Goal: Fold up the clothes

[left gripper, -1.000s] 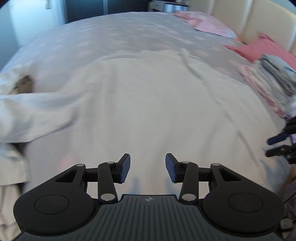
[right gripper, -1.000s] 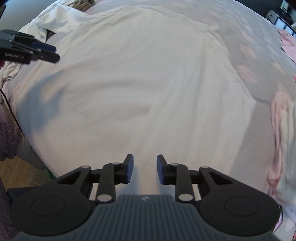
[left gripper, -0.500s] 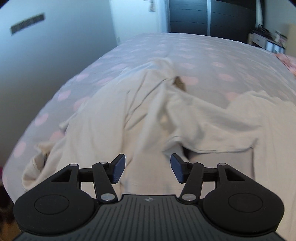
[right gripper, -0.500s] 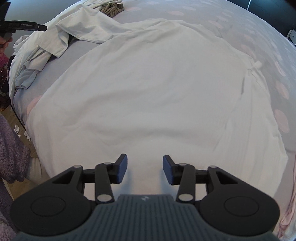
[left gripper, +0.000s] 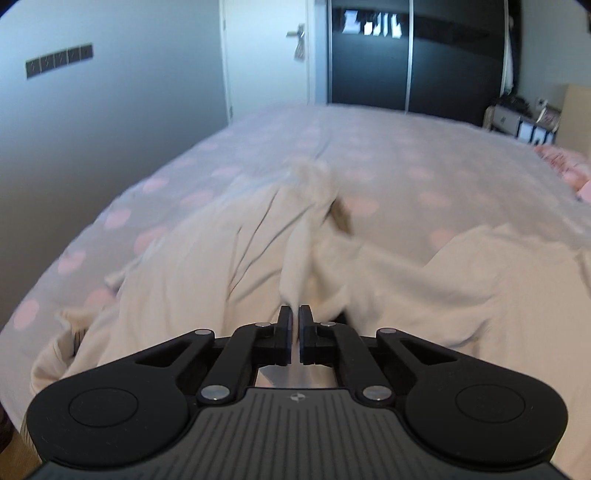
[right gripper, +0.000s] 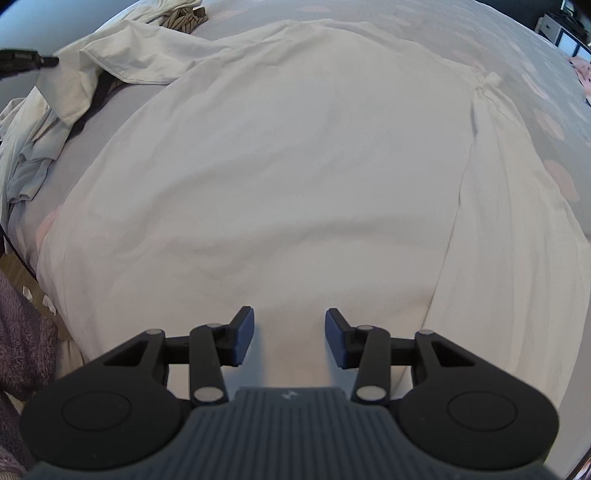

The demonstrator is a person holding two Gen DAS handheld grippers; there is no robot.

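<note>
Since half a second ago the left gripper [left gripper: 295,318] has gone from open above the crumpled cloth to closed, its two fingers pinching a raised ridge of the cream sleeve [left gripper: 295,266] that runs straight ahead of the tips; the right gripper [right gripper: 289,332] hangs where it was, fingers spread apart over the fabric and holding nothing. Everything lies on one bed [left gripper: 424,166] with a grey cover dotted with pale pink spots, set in a room with a grey wall [left gripper: 110,110] on the left, a white door [left gripper: 266,55] behind it, then a dark wardrobe [left gripper: 406,55]. One large cream shirt [right gripper: 288,155] is spread flat across the bed directly ahead of and beneath the right gripper, its body smooth, one sleeve folded along its right edge. At the far left of the right wrist view the pinched sleeve rises toward the left gripper's dark tip, with a small heap of other pale clothes [right gripper: 26,162] below it and one striped brownish garment [right gripper: 184,18] at the top.
</note>
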